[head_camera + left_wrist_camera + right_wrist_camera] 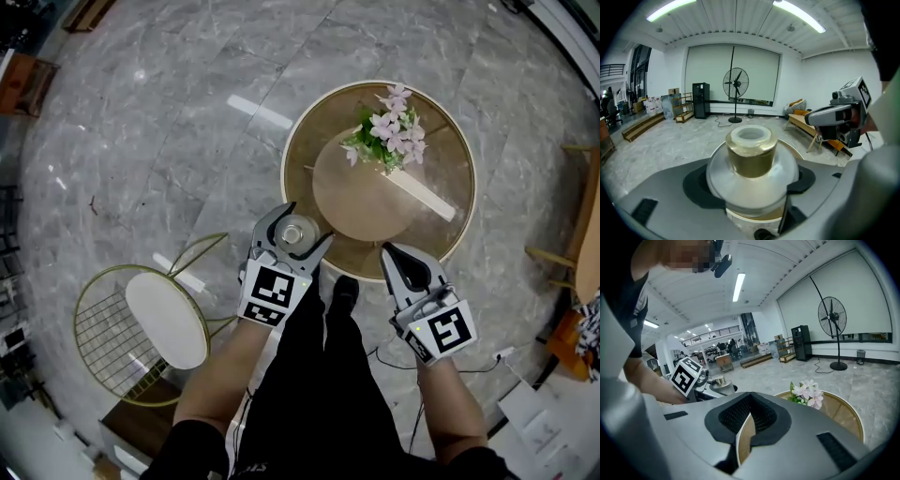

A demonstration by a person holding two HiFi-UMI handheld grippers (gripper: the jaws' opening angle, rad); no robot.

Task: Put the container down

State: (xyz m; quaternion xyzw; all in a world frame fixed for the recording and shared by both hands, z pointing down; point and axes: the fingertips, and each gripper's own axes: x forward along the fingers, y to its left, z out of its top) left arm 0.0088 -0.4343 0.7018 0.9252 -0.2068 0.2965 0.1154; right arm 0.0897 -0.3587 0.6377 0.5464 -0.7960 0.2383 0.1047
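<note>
Left gripper view, tongs (751, 183) hide container (751, 154) base

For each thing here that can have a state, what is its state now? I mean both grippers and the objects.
Clear glass container with a gold collar: upright, gripped, over the near edge of the round wooden table.
Left gripper: fingers shut on the container.
Right gripper: fingers together, holding nothing.
Pink flowers: standing on the table.
Gold wire chair with a white seat: upright.
</note>
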